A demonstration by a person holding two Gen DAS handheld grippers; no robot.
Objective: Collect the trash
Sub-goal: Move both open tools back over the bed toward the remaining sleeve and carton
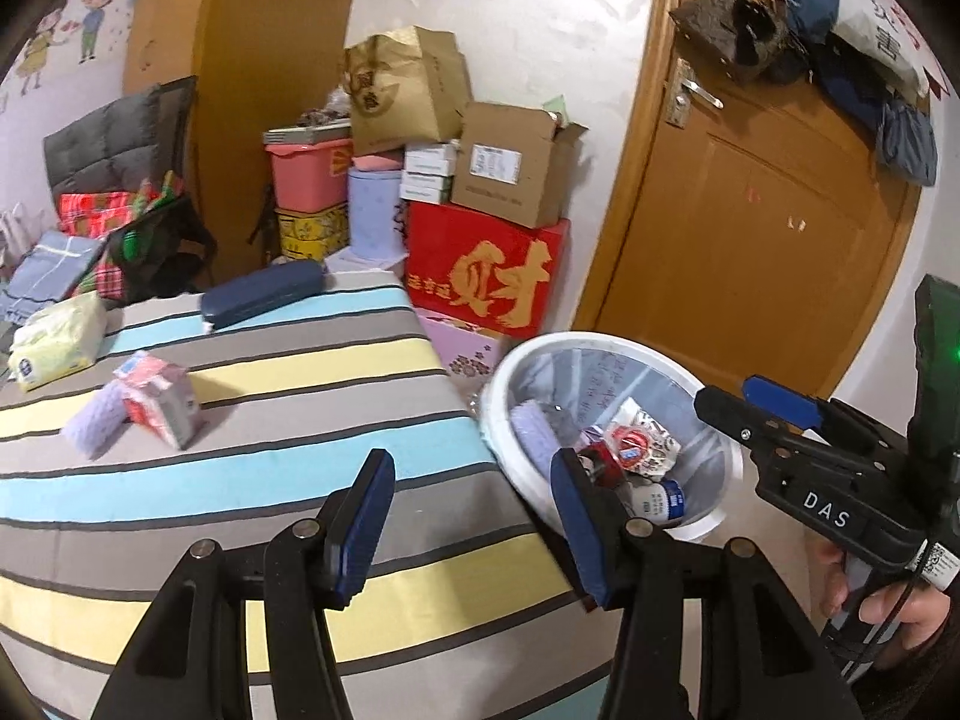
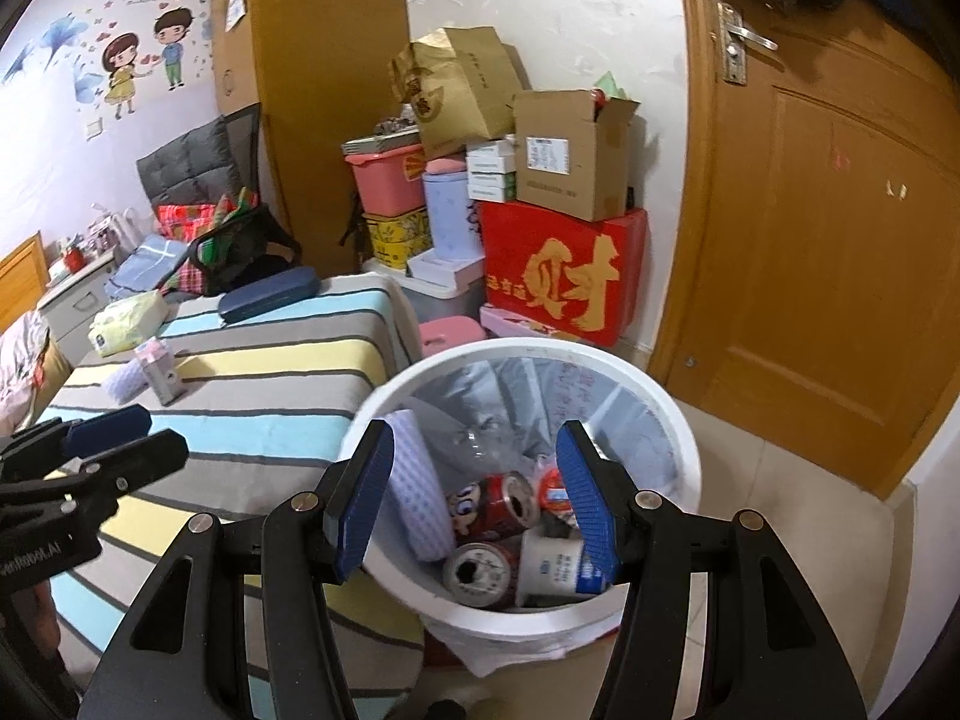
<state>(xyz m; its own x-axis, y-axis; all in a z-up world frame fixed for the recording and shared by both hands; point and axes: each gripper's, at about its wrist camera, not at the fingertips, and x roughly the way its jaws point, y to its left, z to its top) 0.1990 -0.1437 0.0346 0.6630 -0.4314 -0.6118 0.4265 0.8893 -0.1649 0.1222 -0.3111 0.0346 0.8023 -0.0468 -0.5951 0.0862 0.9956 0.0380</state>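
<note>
A white trash bin [image 2: 678,420] with a clear liner stands on the floor beside the striped bed [image 1: 270,360]. Inside it lie a purple sponge [image 2: 420,492], a red can [image 2: 495,504], a second can [image 2: 480,573], a white cup [image 2: 552,564] and a clear bottle [image 2: 480,444]. My right gripper [image 2: 477,480] hangs open over the bin with nothing between its fingers. My left gripper [image 1: 471,516] is open and empty above the bed's near corner, just left of the bin [image 1: 600,339]. On the bed lie a purple sponge [image 1: 96,426] and a pink carton [image 1: 162,399].
A yellow-green tissue pack [image 1: 57,342] and a navy case [image 1: 264,294] also sit on the bed. Stacked boxes, with a red box [image 1: 486,270] in front, fill the corner behind the bin. A wooden door [image 1: 750,210] stands to the right. A hand [image 1: 882,594] holds the right gripper.
</note>
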